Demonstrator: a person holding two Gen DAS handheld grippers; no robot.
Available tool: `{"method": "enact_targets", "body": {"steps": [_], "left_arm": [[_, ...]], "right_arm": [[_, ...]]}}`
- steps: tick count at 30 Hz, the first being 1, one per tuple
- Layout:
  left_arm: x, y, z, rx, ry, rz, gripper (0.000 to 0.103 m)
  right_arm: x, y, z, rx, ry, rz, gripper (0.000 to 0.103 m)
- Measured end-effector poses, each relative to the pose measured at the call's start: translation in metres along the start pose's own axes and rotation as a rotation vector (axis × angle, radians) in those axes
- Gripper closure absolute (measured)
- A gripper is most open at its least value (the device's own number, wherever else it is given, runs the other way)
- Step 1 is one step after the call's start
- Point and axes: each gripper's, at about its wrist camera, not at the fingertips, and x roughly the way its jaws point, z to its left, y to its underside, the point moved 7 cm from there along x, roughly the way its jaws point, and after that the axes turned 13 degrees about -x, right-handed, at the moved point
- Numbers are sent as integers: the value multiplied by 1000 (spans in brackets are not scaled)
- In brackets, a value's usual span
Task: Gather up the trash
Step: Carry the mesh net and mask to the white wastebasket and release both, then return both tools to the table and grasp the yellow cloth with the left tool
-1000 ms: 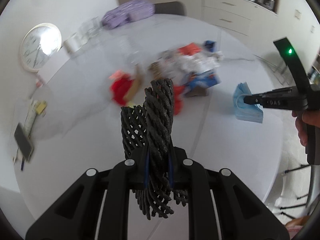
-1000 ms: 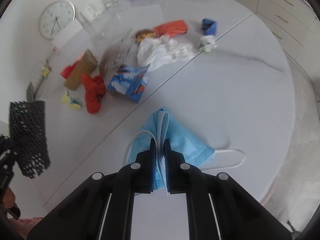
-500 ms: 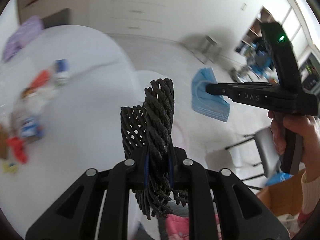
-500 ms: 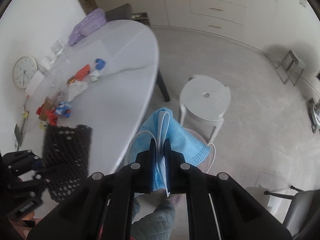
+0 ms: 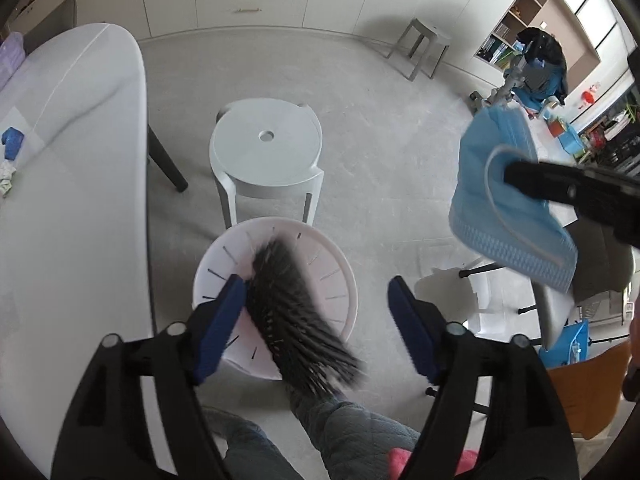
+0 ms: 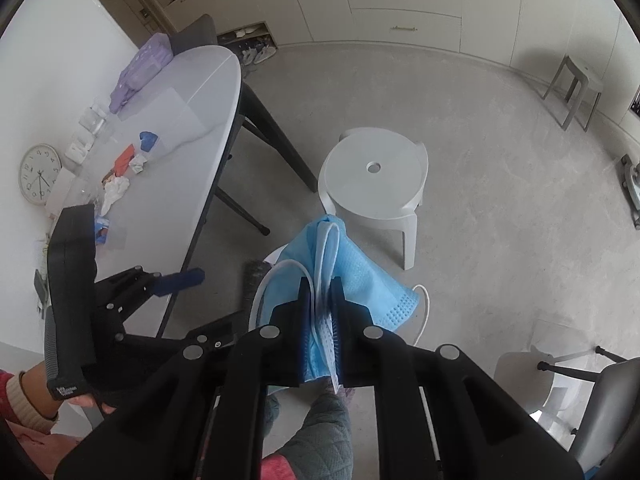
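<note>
My left gripper (image 5: 318, 302) is open above a white slotted bin (image 5: 340, 276) on the floor. A black foam net (image 5: 296, 316), blurred with motion, is loose between the jaws over the bin. My right gripper (image 6: 323, 280) is shut on a blue face mask (image 6: 356, 276) and holds it in the air; the mask also shows at the right of the left wrist view (image 5: 500, 200). The bin's rim (image 6: 272, 258) is mostly hidden behind the mask in the right wrist view.
A white stool (image 5: 266, 148) stands just beyond the bin. The white table (image 6: 192, 128) on the left carries several pieces of trash (image 6: 120, 188), a clock (image 6: 38, 174) and a purple bag (image 6: 142, 66). A grey chair (image 5: 580, 280) stands at the right. The person's legs (image 5: 340, 420) are below.
Both grippers swung from the table to the floor by the bin. My left gripper opened and let go of the black net, which is dropping. The right gripper kept the mask.
</note>
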Motion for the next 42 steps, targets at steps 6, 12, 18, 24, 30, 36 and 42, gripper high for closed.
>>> {"method": "enact_targets", "body": {"steps": [6,12,18,24,30,36,42], "left_arm": [[-20,-10,3,-49,-29,-46,21],[-90,-14,25,-114,-86,-196,8],[-154,-7,72,-231,-214,-285,8],[-192,14,117,-367,-306,-330,8],[-230,38,161,-482,-365,-392,8],[-268,65,206,-589,-423,-456,8],[-291,88,250,-665,-459,-479,8]], "right_arm": [[10,2,-7,-12,-41,14,90],[32,0,16,-78,-97,44,85],[70,7,53,-159,-159,118,52],[69,-4,76,-190,-139,108,5],[43,-31,89,-230,-97,45,3],[25,-61,119,-290,-106,-8,3],[21,-84,168,-349,-127,-38,3]]}}
